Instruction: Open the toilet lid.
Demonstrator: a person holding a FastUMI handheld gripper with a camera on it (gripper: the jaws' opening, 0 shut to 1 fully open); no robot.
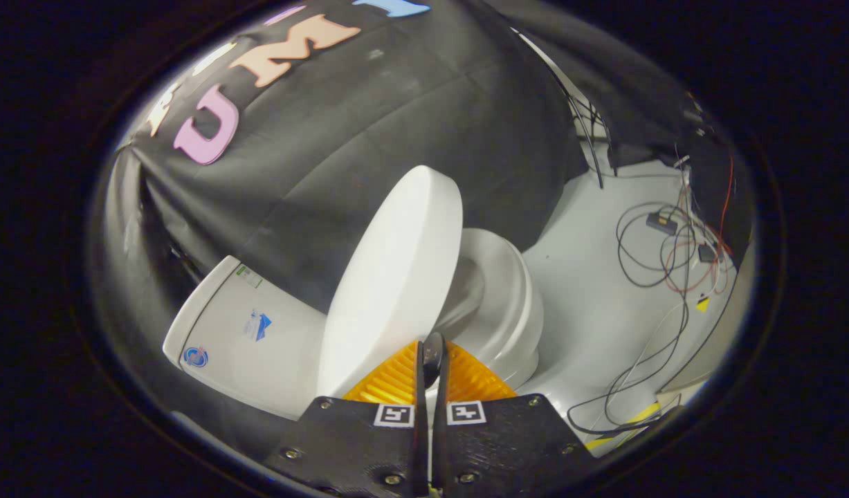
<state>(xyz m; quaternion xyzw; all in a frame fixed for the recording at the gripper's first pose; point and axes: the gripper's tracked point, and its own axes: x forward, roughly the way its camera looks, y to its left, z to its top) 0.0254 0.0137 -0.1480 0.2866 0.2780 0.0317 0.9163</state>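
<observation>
A: Gripper view puts the hand-held gripper (432, 360) right at the toilet lid (396, 277), fingers drawn nearly together with just a thin slit between them.

B: And the lid?

A: Raised, tilted partway up, its lower edge just ahead of the fingertips. Whether they actually pinch that edge, I cannot tell.

B: What sits around it?

A: Beside the lid lies the seat (510, 290) over the bowl, and the tank (237, 332) stands on the lid's other side. Loose cables (663, 252) sprawl on the floor (597, 304) well beyond. The lid covers the hinge.
</observation>
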